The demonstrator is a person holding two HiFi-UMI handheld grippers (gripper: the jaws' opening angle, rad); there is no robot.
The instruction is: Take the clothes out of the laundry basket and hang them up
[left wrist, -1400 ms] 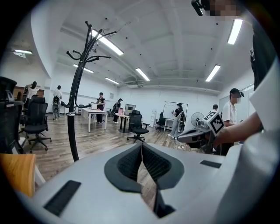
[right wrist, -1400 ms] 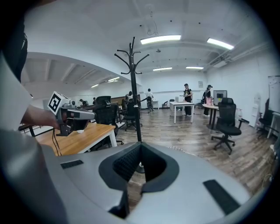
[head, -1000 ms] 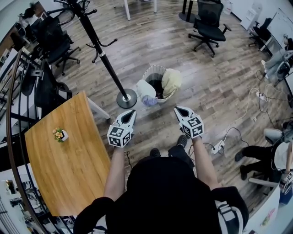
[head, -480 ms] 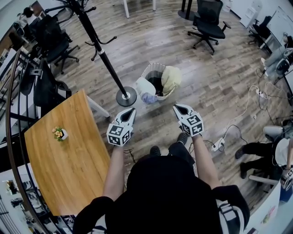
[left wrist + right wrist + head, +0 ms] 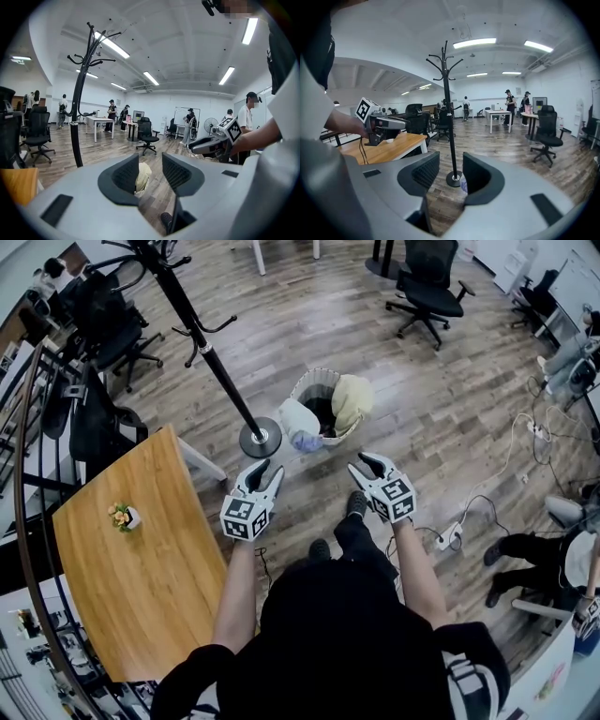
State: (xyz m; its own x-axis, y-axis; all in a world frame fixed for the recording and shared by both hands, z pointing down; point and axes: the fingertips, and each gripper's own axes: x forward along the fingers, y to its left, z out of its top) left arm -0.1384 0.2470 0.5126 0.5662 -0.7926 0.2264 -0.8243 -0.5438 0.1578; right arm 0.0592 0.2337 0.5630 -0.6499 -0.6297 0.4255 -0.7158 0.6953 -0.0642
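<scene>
The wicker laundry basket (image 5: 312,386) stands on the wood floor ahead of me. A yellow garment (image 5: 352,401), a white one (image 5: 297,419) and a bluish one (image 5: 307,442) hang over its rim. The black coat stand (image 5: 212,364) rises just left of it on a round base (image 5: 260,440). My left gripper (image 5: 265,468) and right gripper (image 5: 367,462) hover side by side short of the basket. Both sets of jaws have just been opening and hold nothing. In the left gripper view the yellow garment (image 5: 142,174) shows through the gap of the left gripper (image 5: 150,161). The right gripper (image 5: 451,164) faces the coat stand (image 5: 449,117).
A wooden table (image 5: 141,587) with a small flower pot (image 5: 122,516) is at my left, backed by a dark railing (image 5: 23,456). Office chairs (image 5: 427,287) stand farther off. Cables and a power strip (image 5: 448,540) lie at the right, near a seated person's legs (image 5: 520,554).
Both grippers' jaws have gone from shut to open. The hands stay where they were. My right foot has stepped forward under the right gripper.
</scene>
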